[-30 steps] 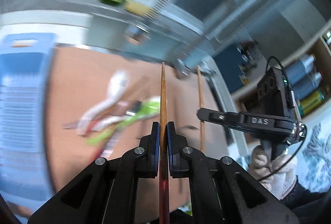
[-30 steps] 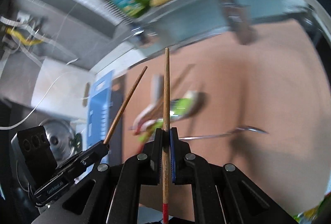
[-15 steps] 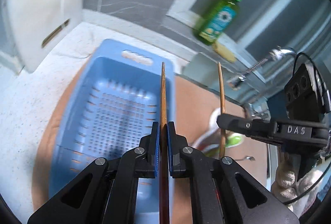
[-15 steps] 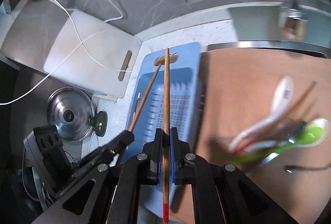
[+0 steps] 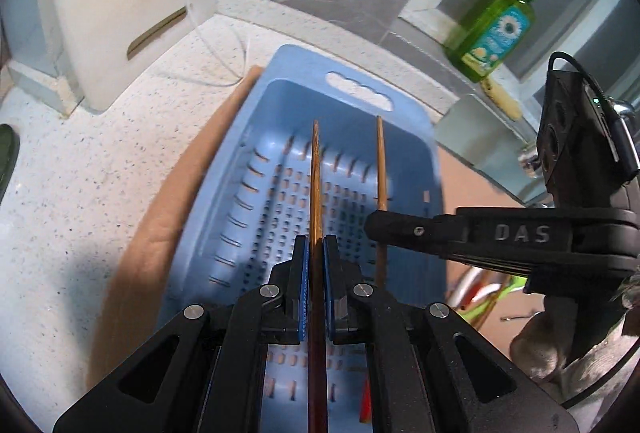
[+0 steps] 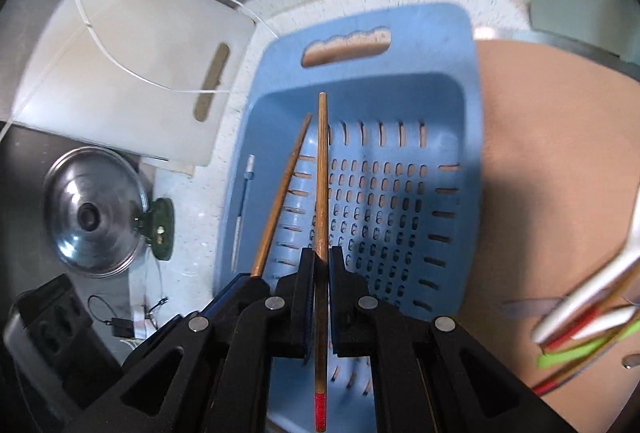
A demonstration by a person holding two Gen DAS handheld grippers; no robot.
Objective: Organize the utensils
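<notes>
One chopstick (image 5: 316, 185) is clamped in the left gripper (image 5: 315, 253), another chopstick (image 6: 321, 173) in the right gripper (image 6: 321, 265), above the basket (image 5: 352, 89). "DAS" is read on the right gripper.

Blue basket (image 6: 472, 137) interior open below; cutting board (image 6: 120, 81), pot lid (image 6: 94, 211) crowd left; utensil pile (image 6: 588, 325) right, blurred.

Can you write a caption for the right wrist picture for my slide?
Right gripper holds a wooden chopstick over the blue basket.
</notes>
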